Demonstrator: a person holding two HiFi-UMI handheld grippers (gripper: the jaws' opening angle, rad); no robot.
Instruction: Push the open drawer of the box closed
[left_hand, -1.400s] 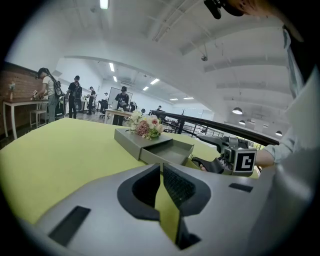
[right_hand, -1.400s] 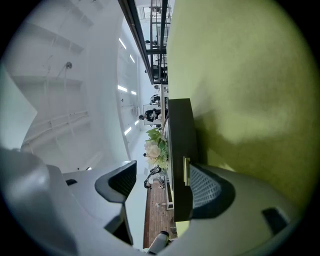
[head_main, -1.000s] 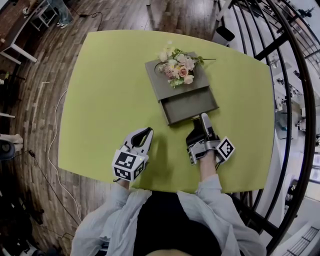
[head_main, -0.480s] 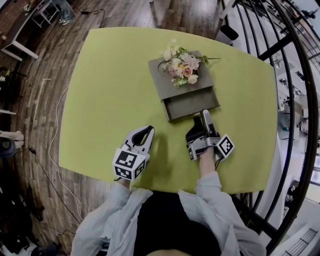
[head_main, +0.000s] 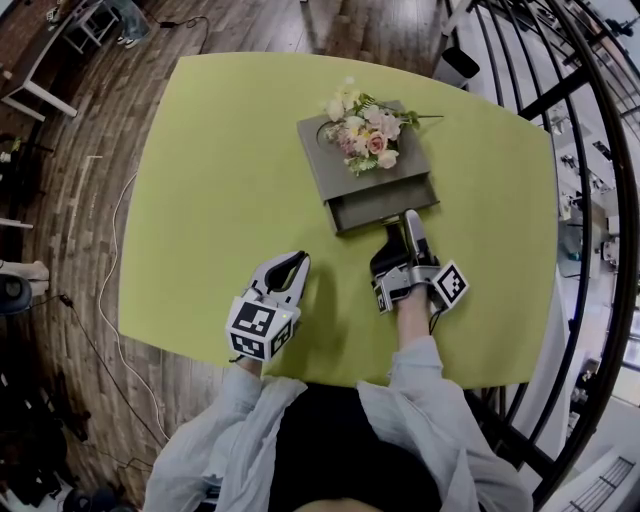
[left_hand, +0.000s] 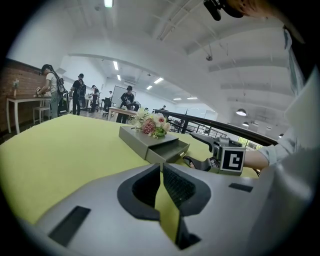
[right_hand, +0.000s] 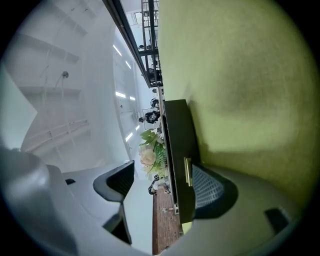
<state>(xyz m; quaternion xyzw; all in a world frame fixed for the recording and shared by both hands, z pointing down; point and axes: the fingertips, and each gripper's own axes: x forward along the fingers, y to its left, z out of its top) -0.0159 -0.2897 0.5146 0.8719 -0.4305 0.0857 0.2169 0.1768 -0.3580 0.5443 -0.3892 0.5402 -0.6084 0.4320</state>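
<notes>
Grey drawer (head_main: 385, 207) is sticking out of the box (head_main: 335, 170) on the desk (head_main: 220, 150). Right claw (head_main: 398, 240), spread sideways, is bracing against its front to push. Left claw (head_main: 295, 262) is idling, pressed together.

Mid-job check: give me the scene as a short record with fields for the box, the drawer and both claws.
table: green
box: grey, flowers on top
drawer: partly open, front facing the person
handle: gold, on the drawer front
right claw: open, rolled on its side, at the drawer front, one jaw beside the handle
left claw: shut, empty, near the table's front edge, apart from the box
task: drawer not yet closed
</notes>
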